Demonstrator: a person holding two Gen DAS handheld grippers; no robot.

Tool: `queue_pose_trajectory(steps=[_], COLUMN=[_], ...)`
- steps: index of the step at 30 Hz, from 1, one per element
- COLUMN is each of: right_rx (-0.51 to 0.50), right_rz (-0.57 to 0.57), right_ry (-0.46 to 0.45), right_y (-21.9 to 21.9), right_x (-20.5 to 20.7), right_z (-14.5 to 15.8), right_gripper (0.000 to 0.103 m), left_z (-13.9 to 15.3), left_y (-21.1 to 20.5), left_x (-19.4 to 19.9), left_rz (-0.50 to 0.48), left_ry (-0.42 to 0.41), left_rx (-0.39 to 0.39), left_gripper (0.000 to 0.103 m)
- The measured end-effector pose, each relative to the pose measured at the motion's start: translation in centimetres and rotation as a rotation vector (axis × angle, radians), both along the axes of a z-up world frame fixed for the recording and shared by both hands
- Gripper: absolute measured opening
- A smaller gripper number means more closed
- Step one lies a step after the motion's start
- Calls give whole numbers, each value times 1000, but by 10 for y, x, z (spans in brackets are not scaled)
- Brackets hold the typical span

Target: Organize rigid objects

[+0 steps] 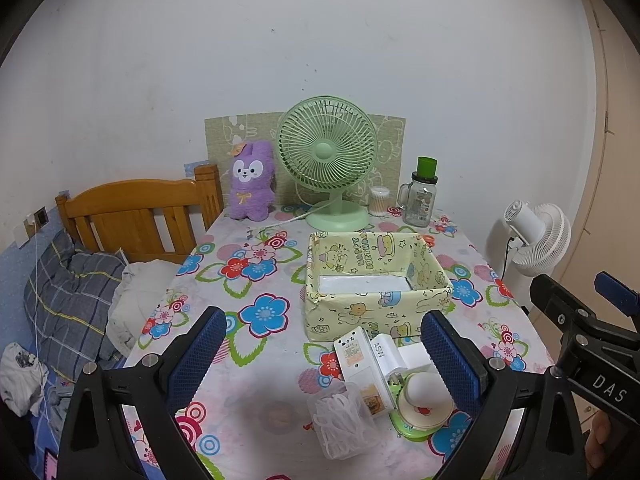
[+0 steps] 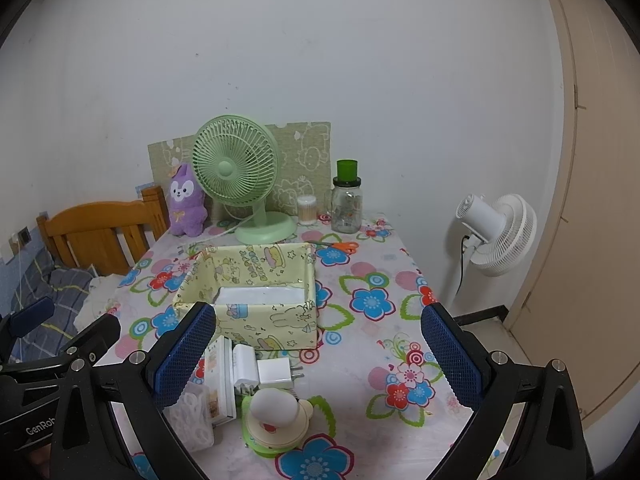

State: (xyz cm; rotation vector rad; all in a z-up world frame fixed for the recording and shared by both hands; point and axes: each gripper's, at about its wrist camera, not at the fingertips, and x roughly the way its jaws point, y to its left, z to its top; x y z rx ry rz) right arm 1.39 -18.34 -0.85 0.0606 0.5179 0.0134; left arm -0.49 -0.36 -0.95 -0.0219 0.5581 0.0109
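A yellow cartoon-print box (image 1: 376,312) (image 2: 256,320) stands open in the middle of the floral table, a white sheet on its floor. In front of it lie a white rectangular device (image 1: 360,364) (image 2: 220,376), two white chargers (image 1: 386,354) (image 2: 276,372), a clear tub of white loops (image 1: 344,420) (image 2: 192,420) and a round cream and green gadget with a white knob (image 1: 424,404) (image 2: 276,416). My left gripper (image 1: 326,364) hovers open above the near table edge, the cluster by its right finger. My right gripper (image 2: 320,360) is open too, the cluster by its left finger.
At the table's back stand a green desk fan (image 1: 328,160) (image 2: 236,168), a purple plush (image 1: 252,180), a cotton swab tub (image 1: 379,201) and a glass jar with a green cup (image 1: 420,196). Orange scissors (image 2: 344,246) lie behind the box. A bed (image 1: 72,292) is left, a white floor fan (image 2: 496,232) right.
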Motion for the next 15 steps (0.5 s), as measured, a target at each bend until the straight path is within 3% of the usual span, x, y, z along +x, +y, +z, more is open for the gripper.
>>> queue_pose_trajectory(steps=[15], right_rx=[2], right_rz=[13], right_ry=[20], right_y=[3], right_x=[2], right_z=[-8], right_gripper=[103], left_z=[-14], left_y=[3], left_x=[2], left_rz=[8], left_ry=[30], left_rx=[-5], left_gripper=[99])
